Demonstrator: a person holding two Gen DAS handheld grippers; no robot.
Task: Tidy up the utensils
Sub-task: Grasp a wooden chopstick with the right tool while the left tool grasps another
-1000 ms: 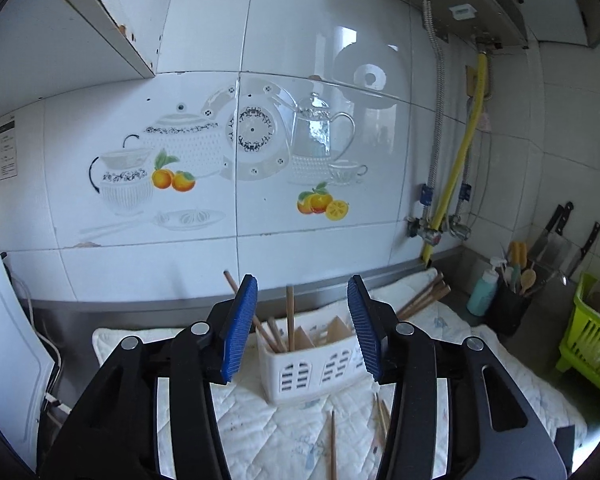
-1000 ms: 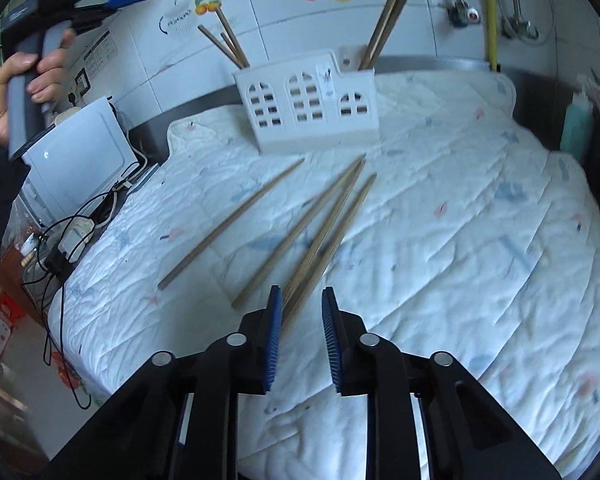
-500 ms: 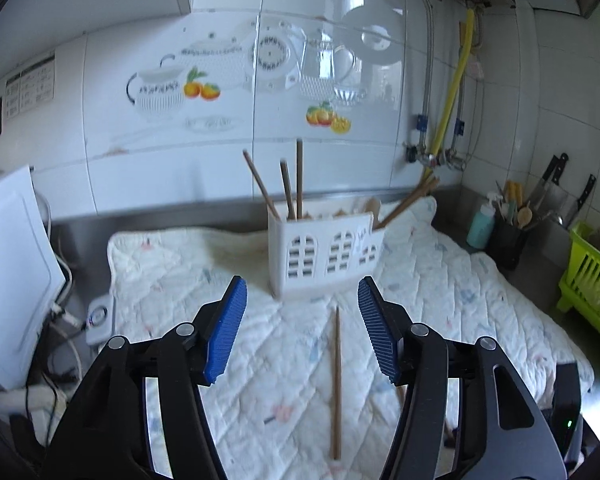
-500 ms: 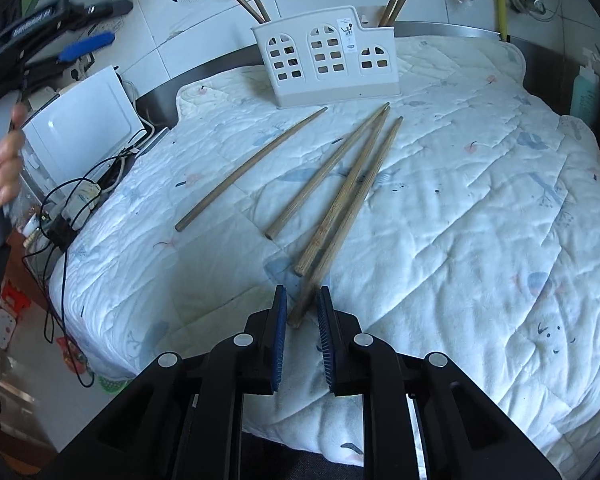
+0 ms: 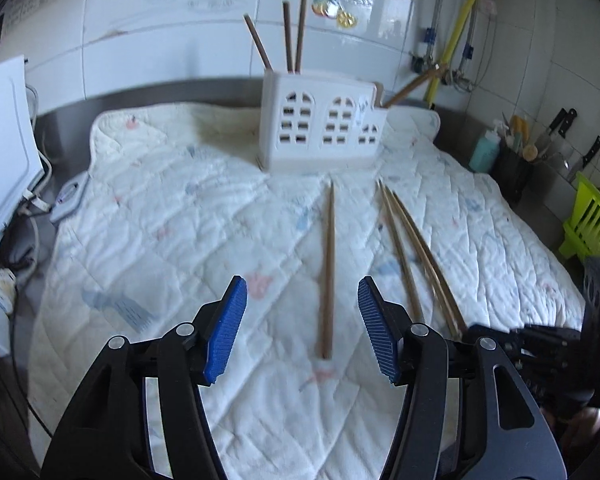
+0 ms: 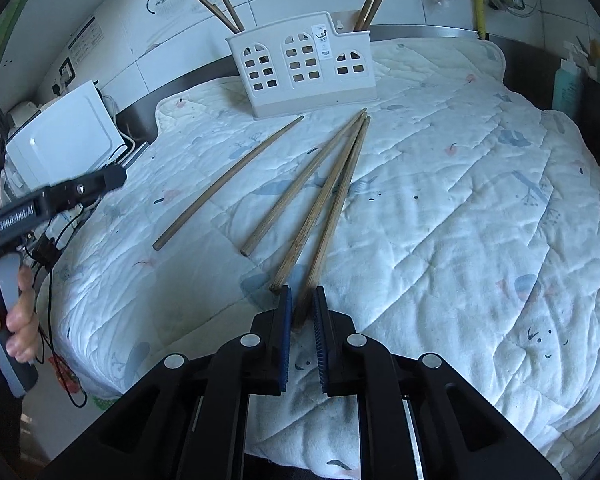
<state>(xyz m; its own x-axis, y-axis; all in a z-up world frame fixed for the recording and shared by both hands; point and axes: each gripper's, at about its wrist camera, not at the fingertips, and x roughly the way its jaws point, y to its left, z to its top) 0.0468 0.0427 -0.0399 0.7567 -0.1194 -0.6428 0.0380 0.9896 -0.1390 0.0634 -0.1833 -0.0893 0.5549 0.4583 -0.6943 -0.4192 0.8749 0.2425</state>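
A white quilted mat covers most of the counter; its far edge is laid against the tiled wall and its near edge drops off toward the cameras. Wide bare stretches of mat are left on the right side and along the left edge. Off the left edge a white appliance and a tangle of cables are seen, and off the right edge a green rack and a dark pot of tools.

At the mat's far edge a white utensil holder is set upright, with chopsticks standing in its left and right compartments. In front of it four loose chopsticks are laid flat, fanned with their far tips toward the holder. The leftmost chopstick is set apart from the other three, with open mat on both sides.

The left gripper is held above the mat with its blue pads well apart and nothing between them; the near end of the leftmost chopstick lies below the gap, seen between the pads. The right gripper is lowered at the mat's near part, its pads brought almost together on the near end of the rightmost chopstick, which lies just beside its neighbour. A hand grips the left tool's handle.
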